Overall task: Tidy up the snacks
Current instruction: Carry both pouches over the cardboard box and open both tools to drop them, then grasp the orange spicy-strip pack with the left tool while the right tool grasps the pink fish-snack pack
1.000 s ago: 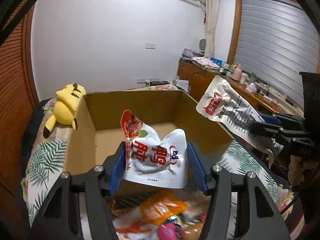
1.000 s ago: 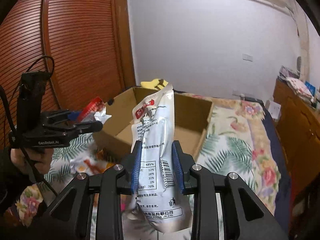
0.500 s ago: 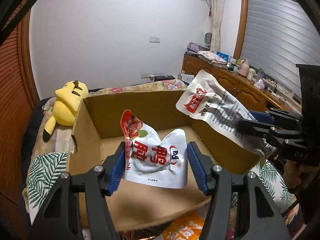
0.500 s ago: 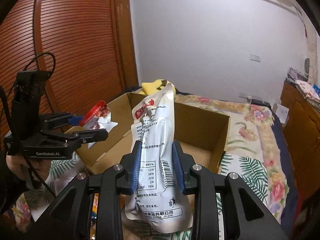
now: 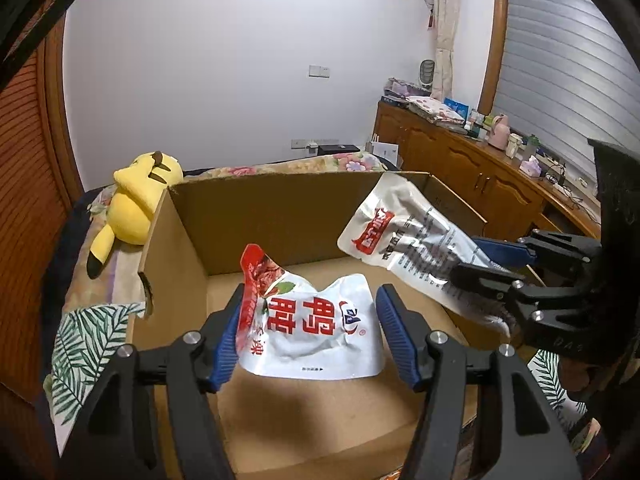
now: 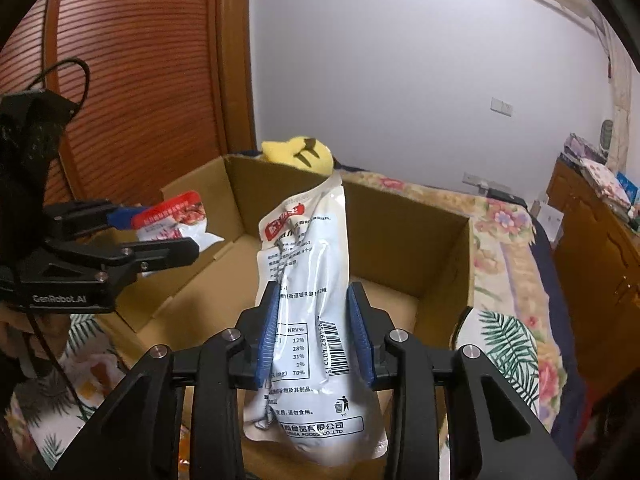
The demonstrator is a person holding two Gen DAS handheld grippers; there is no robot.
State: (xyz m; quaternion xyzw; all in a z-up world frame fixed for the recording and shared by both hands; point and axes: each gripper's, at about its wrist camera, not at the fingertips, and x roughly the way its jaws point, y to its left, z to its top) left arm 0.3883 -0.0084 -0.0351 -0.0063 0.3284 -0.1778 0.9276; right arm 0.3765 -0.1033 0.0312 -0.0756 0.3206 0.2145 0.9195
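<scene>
An open cardboard box (image 5: 260, 220) stands on the bed. My left gripper (image 5: 311, 290) hangs over its near edge with its jaws opening. The red-and-white snack packet (image 5: 316, 320) sits between the blue pads; it leans on the left pad and a narrow gap shows at the right one. My right gripper (image 6: 313, 286) holds a tall white packet (image 6: 308, 248) upright over the box (image 6: 440, 256); its jaws are beginning to open but the pads still touch the packet. In the left wrist view the right gripper (image 5: 470, 256) comes in from the right with the white packet (image 5: 404, 236).
A yellow plush toy (image 5: 136, 204) lies behind the box's left corner. The leaf-and-flower bedspread (image 6: 508, 336) surrounds the box. Wooden cabinets (image 5: 460, 164) with clutter run along the right wall. A slatted wooden door (image 6: 140, 80) is on the left.
Both grippers have moved forward and down over the box, which now fills the lower view. The red-and-white packet has slipped a little lower between the left pads.
</scene>
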